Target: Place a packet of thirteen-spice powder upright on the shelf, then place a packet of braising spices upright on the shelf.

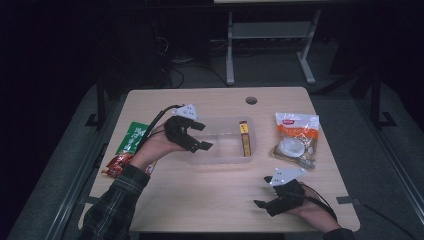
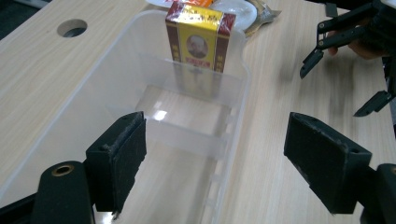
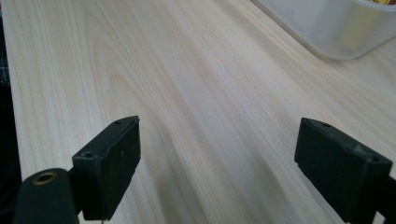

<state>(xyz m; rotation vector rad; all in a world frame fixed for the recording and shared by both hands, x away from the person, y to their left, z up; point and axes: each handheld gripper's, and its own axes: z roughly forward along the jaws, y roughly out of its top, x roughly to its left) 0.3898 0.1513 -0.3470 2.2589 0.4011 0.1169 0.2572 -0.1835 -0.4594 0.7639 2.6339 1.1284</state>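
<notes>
Two grippers are being shown in the high view: the left gripper (image 1: 198,136), jaws spread and empty, is being held over the left end of the clear bin (image 1: 226,159), while the right gripper (image 1: 265,192) is being rested open near the table's (image 1: 210,200) front edge.

In the left gripper view, the yellow-and-maroon box (image 2: 198,46) is being seen upright at the bin's far end (a portrait is printed on it); the thin wall could be clipped and the bin shoved.

In the right gripper view, bare wood is being framed between parted jaws.

High view overlooks the table (image 1: 215,195); tool cameras sit close above it.
</notes>
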